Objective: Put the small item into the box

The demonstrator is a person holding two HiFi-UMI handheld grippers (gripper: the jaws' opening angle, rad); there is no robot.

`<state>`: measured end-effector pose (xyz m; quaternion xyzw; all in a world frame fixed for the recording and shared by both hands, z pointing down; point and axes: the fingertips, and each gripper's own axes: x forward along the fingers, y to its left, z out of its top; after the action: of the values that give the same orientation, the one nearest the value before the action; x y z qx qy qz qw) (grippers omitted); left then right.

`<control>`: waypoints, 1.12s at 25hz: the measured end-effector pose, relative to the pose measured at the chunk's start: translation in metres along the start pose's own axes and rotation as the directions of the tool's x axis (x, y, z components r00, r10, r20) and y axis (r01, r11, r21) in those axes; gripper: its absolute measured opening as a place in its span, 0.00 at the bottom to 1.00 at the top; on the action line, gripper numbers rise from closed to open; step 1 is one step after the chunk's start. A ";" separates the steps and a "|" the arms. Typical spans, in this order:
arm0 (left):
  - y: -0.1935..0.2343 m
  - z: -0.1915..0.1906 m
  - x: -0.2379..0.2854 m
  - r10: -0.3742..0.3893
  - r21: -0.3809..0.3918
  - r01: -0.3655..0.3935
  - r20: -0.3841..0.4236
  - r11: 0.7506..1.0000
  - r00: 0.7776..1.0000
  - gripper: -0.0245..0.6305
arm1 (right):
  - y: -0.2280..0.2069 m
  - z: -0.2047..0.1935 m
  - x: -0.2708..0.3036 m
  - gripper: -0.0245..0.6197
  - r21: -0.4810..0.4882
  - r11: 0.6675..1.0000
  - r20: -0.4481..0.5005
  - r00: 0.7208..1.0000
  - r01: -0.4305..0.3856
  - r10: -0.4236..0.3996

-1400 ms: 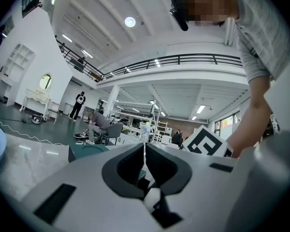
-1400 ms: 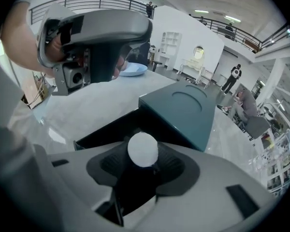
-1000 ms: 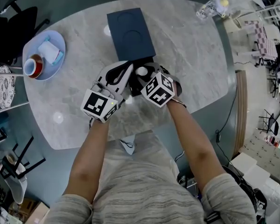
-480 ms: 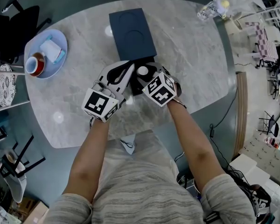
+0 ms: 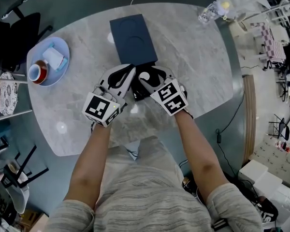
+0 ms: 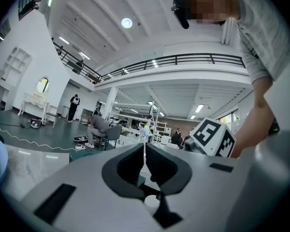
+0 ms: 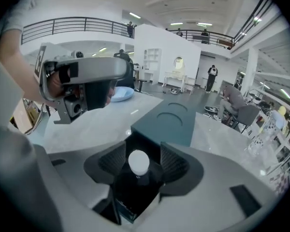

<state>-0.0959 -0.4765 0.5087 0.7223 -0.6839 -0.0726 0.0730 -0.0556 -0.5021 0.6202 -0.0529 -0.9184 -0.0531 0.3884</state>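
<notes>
A dark blue lid [image 5: 133,39] lies flat on the marble table [image 5: 198,66]. The open dark box [image 7: 135,195] stands just in front of it, between my two grippers. A small dark item with a round white top [image 7: 138,162] stands upright inside the box. My right gripper [image 7: 140,159] is open around that white top, and its pads stand clear of it on both sides. My left gripper [image 5: 129,72] rests at the box's left side with its jaws shut together [image 6: 144,161]. A dark teal sliver shows under its pads; whether they pinch it I cannot tell.
A light blue plate [image 5: 47,61] with a red-rimmed cup and white pieces sits at the table's left end. A clear plastic bottle [image 5: 210,11] lies at the far right edge. Chairs stand beyond the table's left side.
The right gripper's jaws have spread apart from the white-topped item, which stays in the box. The right hand has drawn back slightly toward me. The left gripper has stayed put.
</notes>
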 end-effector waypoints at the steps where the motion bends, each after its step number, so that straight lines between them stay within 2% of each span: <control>1: 0.000 0.003 0.000 -0.002 0.006 0.002 0.001 1.000 1.000 0.07 | -0.002 0.004 -0.005 0.41 0.010 1.000 0.017 1.000 0.007 -0.008; 9: -0.006 0.025 0.002 -0.012 0.022 0.012 0.014 1.000 1.000 0.07 | -0.019 0.039 -0.046 0.41 0.103 0.993 0.167 0.984 0.050 -0.067; 17: -0.024 0.051 0.002 -0.049 0.039 0.048 0.025 0.998 0.998 0.07 | -0.030 0.073 -0.108 0.38 0.180 0.981 0.328 0.935 0.076 -0.133; 21: -0.030 0.069 -0.005 -0.044 0.038 0.042 0.042 0.998 0.998 0.07 | -0.027 0.088 -0.139 0.27 0.171 0.981 0.397 0.905 0.095 -0.157; 28: -0.049 0.099 -0.011 -0.066 0.116 0.059 0.058 0.991 0.996 0.07 | -0.021 0.103 -0.182 0.17 0.169 0.979 0.483 0.856 0.115 -0.184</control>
<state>-0.0692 -0.4633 0.4016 0.7438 -0.6659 -0.0579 0.0079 -0.0055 -0.5191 0.4166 0.0329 -0.9900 -0.0059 0.1369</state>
